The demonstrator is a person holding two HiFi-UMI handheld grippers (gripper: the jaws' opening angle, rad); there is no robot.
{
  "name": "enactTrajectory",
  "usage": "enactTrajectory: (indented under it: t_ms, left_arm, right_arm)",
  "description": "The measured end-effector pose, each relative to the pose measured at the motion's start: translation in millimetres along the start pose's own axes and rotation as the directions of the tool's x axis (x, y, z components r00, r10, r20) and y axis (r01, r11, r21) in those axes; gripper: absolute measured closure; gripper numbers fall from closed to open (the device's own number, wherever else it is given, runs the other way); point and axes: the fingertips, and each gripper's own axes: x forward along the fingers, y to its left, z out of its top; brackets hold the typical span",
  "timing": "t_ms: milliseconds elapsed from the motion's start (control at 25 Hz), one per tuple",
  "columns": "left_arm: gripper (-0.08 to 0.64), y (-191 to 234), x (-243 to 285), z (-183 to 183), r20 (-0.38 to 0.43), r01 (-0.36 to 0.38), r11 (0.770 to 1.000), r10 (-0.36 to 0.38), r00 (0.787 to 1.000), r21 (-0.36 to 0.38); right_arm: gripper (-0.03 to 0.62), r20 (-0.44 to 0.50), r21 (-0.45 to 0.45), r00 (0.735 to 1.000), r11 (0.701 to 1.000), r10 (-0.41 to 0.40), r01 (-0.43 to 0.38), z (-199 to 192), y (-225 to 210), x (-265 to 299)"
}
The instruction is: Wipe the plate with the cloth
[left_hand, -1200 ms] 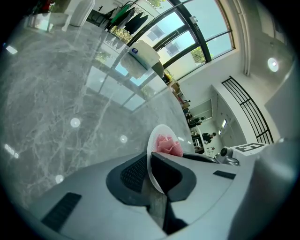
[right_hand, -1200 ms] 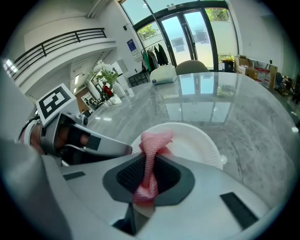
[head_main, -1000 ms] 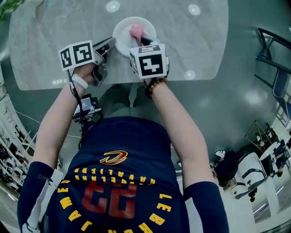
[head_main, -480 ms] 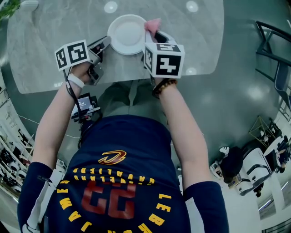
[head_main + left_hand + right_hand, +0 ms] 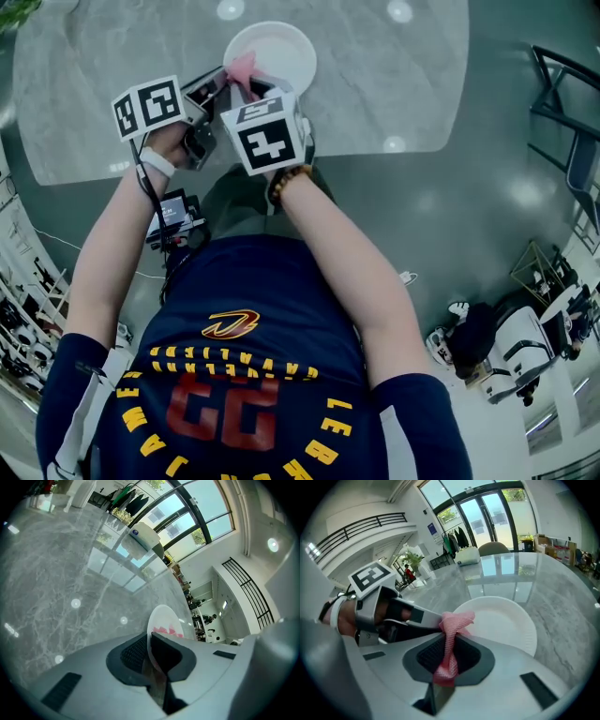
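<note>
One plate (image 5: 277, 52), one cloth (image 5: 242, 67), two grippers and one table (image 5: 394, 84) are counted. One marker cube (image 5: 150, 108) is carried on the left gripper (image 5: 217, 86) and a second marker cube (image 5: 267, 131) on the right gripper (image 5: 255, 91).

The left gripper (image 5: 151, 645) is closed on the plate (image 5: 164, 618) at its left rim, with the thin rim pinched between the two jaws. The right gripper (image 5: 449, 644) is clamped on the cloth (image 5: 452, 632), which is bunched and twisted between the jaws. The free end of the cloth is located at the plate's left rim, just beside the tip of the left gripper (image 5: 433, 620).

In the head view, the jaws of the right gripper are hidden under its marker cube. In the left gripper view, the plate is seen almost edge-on and only a sliver of cloth (image 5: 166, 631) is shown. In the right gripper view, the near edge of the plate (image 5: 506, 620) is cut off by the gripper body. Whether the plate lies flat on the table cannot be determined.

The plate is round, white and smooth, with a raised rim. The cloth is pink with an open mesh weave. The table is grey, veined like marble, and glossy.
</note>
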Motion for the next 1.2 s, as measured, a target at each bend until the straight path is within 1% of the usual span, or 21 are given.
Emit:
enactTrajectory:
  t_ms: [160, 280, 400, 680, 840, 1040, 1200]
  left_arm:
    - [0.528, 1.2, 1.2, 0.0, -0.002, 0.001, 1.0, -0.001, 1.0, 0.003]
    - [0.528, 0.4, 1.4, -0.4, -0.005, 0.003, 1.0, -0.003, 1.0, 0.0]
    - [0.528, -0.8, 0.5, -0.1, -0.006, 0.004, 1.0, -0.004, 1.0, -0.005]
    - [0.528, 0.7, 1.0, -1.3, -0.011, 0.001, 1.0, -0.001, 1.0, -0.006]
    - [0.528, -0.1, -0.3, -0.5, -0.005, -0.001, 1.0, 0.001, 1.0, -0.01]
    - [0.528, -1.6, -1.1, 0.0, -0.004, -0.002, 1.0, 0.002, 1.0, -0.01]
    - [0.528, -1.5, -0.7, -1.1, -0.003, 0.0, 1.0, 0.0, 1.0, -0.011]
  right_arm:
    - [0.552, -0.045, -0.011, 0.999, 1.0, 0.0, 0.0, -11.7, -2.9, 8.3]
    - [0.552, -0.052, -0.025, 0.998, 1.0, -0.017, 0.016, -12.2, -14.5, 2.2]
    - [0.552, -0.054, -0.022, 0.998, 0.999, -0.039, 0.038, -11.6, -26.4, -5.1]
    - [0.552, -0.043, 0.032, 0.994, 0.994, -0.105, 0.106, -16.8, -62.1, -22.4]
    - [0.552, -0.012, 0.042, 0.992, 0.991, -0.128, 0.129, -12.1, -75.4, -33.7]
    - [0.552, -0.011, 0.078, 0.988, 0.985, -0.151, 0.151, -17.8, -92.9, -46.3]
    - [0.552, 0.002, 0.105, 0.985, 0.98, -0.172, 0.171, -16.1, -97.3, -52.9]
